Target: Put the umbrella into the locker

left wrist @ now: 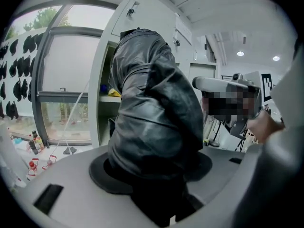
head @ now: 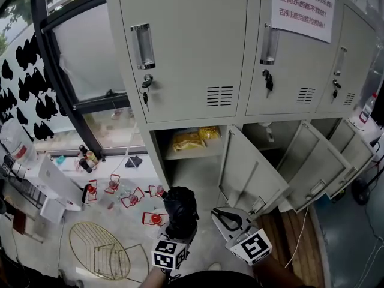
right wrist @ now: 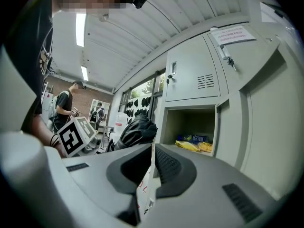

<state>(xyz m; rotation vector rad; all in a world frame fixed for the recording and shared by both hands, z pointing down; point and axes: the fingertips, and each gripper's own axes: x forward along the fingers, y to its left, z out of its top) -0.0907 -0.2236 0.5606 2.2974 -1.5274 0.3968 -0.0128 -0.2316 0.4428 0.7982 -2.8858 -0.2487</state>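
At bottom centre of the head view we see the left gripper (head: 179,225) clamped on a black folded fabric umbrella (head: 180,207), the bundle standing up out of the jaws. The left gripper view confirms it: the umbrella (left wrist: 152,103) fills the space between both dark pads, pressed on each side, its crumpled fabric rising toward the lockers. Just beside it on the right, the right gripper (head: 227,219) is empty, jaws closed tip to tip. Its own view shows the pads (right wrist: 168,169) meeting, with only a thin sliver of gap lower down and nothing held. From that view the umbrella (right wrist: 137,129) sits left of the jaws, in the air, outside any compartment.

Ahead stands a grey metal locker bank (head: 192,53). Upper doors are closed, keys (head: 146,90) hang in the left lock, and a white paper notice with red characters (head: 303,3) is stuck on the middle upper door. Lower doors hang open. We mark the lower-left open compartment (head: 193,173), facing the umbrella, with yellow snack packets (head: 195,140) on its shelf. Its grey door (head: 249,170) swings out to the right. On the pale floor at left lie a round gold wire rack (head: 103,252) and several small red objects (head: 131,198). The umbrella is near the compartment, not inside it.
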